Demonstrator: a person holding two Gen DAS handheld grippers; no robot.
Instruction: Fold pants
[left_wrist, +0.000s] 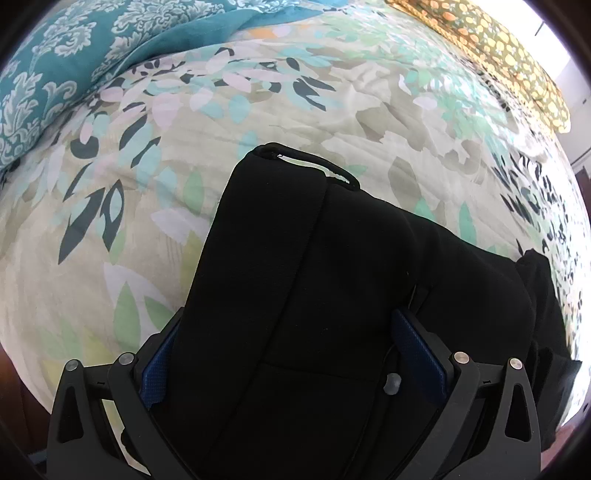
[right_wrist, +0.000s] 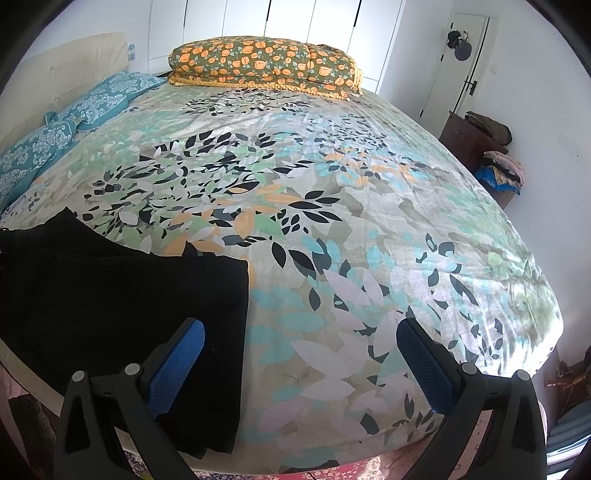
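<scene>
The black pants (left_wrist: 314, 277) lie folded on the floral bedspread (left_wrist: 184, 147). In the left wrist view they fill the space between the blue pads of my left gripper (left_wrist: 295, 347), whose jaws stand wide apart around the fabric; the waistband end points away from me. In the right wrist view the pants (right_wrist: 122, 314) lie at the lower left, near the bed's front edge. My right gripper (right_wrist: 299, 354) is open and empty, hovering above the bedspread (right_wrist: 332, 221), its left pad (right_wrist: 177, 365) over the pants' right edge.
Teal patterned pillows (right_wrist: 74, 110) lie at the far left. A folded orange-flowered quilt (right_wrist: 266, 62) sits at the far side of the bed. A dark cabinet with piled clothes (right_wrist: 487, 147) stands to the right by a white door. The bed's front edge is close below me.
</scene>
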